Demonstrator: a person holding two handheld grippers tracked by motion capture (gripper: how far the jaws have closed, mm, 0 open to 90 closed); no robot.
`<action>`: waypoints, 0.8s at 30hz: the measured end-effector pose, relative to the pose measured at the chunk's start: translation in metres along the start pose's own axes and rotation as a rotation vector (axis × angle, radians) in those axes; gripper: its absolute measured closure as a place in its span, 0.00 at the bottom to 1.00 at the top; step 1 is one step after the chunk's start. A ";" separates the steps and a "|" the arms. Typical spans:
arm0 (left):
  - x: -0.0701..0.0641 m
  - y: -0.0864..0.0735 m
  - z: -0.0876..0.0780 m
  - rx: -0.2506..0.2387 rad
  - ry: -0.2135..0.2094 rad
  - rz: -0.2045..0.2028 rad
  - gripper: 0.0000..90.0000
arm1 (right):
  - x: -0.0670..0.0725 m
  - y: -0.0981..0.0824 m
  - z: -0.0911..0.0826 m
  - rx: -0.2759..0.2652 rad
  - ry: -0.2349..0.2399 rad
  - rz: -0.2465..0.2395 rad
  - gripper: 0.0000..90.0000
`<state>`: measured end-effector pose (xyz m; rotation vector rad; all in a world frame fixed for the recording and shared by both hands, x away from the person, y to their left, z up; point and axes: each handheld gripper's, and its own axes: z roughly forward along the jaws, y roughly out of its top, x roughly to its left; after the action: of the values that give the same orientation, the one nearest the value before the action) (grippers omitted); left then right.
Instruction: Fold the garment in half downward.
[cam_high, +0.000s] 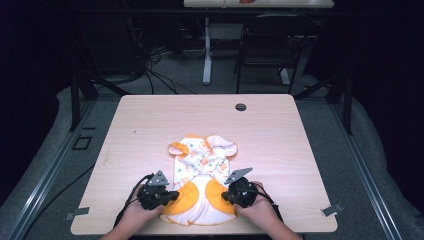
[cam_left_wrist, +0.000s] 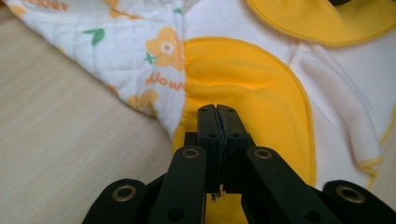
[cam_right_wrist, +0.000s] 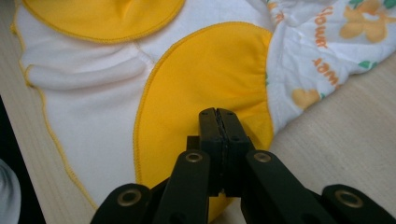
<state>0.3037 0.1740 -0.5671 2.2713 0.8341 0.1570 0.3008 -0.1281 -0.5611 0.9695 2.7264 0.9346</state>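
Both my left gripper (cam_left_wrist: 218, 109) and right gripper (cam_right_wrist: 218, 112) pinch the garment's (cam_high: 202, 165) yellow panels, jaws closed; uneven pulling could slip fabric free.

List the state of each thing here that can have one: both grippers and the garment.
left gripper: shut on garment, at a yellow panel.
right gripper: shut on garment, at the other yellow panel.
garment: lying on the table, rumpled at the far end, near end spread between the grippers.
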 end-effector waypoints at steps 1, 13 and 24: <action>0.002 0.003 0.000 -0.007 0.002 -0.005 0.98 | -0.001 0.002 -0.001 -0.007 -0.008 0.000 1.00; 0.046 0.052 0.027 0.000 0.059 -0.021 0.98 | -0.049 0.050 0.012 -0.009 -0.115 0.034 0.98; 0.062 0.059 0.047 0.014 0.076 -0.045 0.98 | -0.071 0.063 0.037 0.022 -0.118 0.050 0.96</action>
<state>0.3986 0.1524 -0.5709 2.2700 0.9272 0.2184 0.4018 -0.1133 -0.5612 1.0657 2.6311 0.8284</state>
